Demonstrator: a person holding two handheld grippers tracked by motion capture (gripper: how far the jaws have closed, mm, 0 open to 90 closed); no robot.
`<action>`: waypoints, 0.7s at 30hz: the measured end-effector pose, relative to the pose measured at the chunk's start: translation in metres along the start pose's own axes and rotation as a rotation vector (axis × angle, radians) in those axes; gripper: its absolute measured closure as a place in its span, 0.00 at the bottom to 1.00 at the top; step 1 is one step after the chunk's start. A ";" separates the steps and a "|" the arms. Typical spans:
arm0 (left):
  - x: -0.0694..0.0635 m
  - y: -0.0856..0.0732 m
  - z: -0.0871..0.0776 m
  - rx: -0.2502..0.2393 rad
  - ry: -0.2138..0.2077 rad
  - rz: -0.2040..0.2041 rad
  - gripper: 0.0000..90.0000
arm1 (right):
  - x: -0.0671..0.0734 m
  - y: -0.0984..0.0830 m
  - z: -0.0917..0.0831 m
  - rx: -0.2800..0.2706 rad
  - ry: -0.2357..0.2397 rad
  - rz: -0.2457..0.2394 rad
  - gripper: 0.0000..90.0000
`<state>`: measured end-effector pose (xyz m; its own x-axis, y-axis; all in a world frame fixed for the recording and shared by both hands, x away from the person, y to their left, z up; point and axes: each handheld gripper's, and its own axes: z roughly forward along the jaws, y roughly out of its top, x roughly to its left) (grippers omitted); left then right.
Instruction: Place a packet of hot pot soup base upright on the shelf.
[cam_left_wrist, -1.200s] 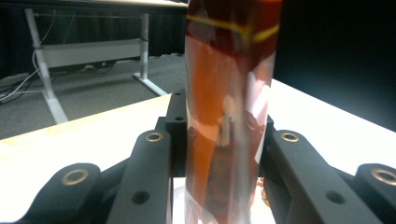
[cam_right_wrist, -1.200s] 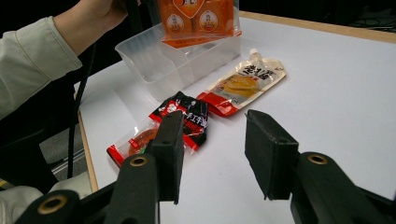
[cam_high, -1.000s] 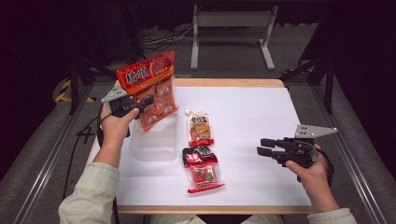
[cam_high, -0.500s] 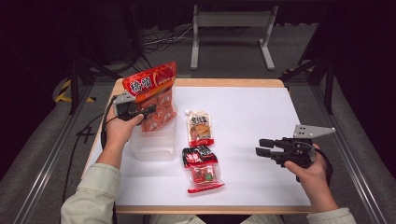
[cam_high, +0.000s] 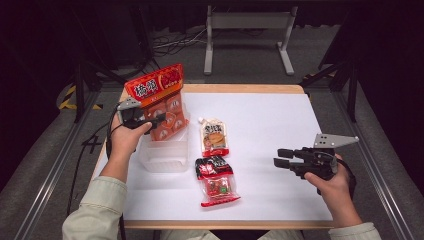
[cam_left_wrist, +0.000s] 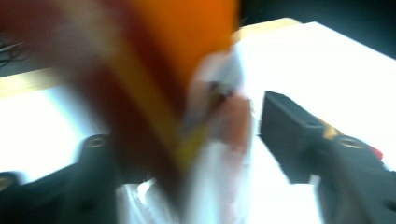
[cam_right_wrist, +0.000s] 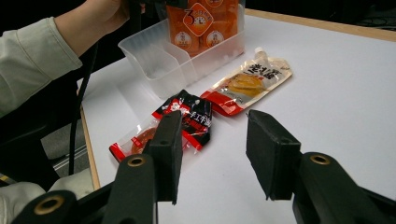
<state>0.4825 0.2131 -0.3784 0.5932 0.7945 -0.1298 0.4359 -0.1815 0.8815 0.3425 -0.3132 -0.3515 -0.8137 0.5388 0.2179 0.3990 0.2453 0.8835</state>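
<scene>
Right gripper (cam_high: 281, 157) hovers over bench (cam_high: 280, 115), fingers apart, empty. Left gripper (cam_high: 155, 120) fingers just opening, spread around orange snack bag (cam_high: 162, 107), which stands upright in clear tub (cam_high: 165, 155). Two pouches lie beside the tub.

Open tabletop (cam_high: 270, 120) right of pouches (cam_high: 215, 137)

A lab recording bay: white-topped table (cam_high: 280, 130) under light; aluminium rails (cam_high: 47, 170) at nine o'clock; cables (cam_high: 170, 45) across grey floor at twelve.
</scene>
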 end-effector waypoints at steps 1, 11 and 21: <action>0.001 0.000 -0.001 0.009 0.018 -0.003 0.30 | 0.000 0.000 0.001 0.002 0.002 0.000 0.63; -0.007 -0.002 -0.024 -0.033 0.041 0.004 0.09 | -0.002 0.002 0.004 0.000 0.001 -0.002 0.60; -0.017 -0.010 -0.059 -0.068 0.011 0.020 0.06 | -0.005 0.004 0.012 -0.009 -0.055 -0.045 0.51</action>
<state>0.4276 0.2354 -0.3583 0.5934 0.7978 -0.1071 0.3769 -0.1579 0.9127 0.3527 -0.3054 -0.3541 -0.8064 0.5708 0.1546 0.3582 0.2634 0.8957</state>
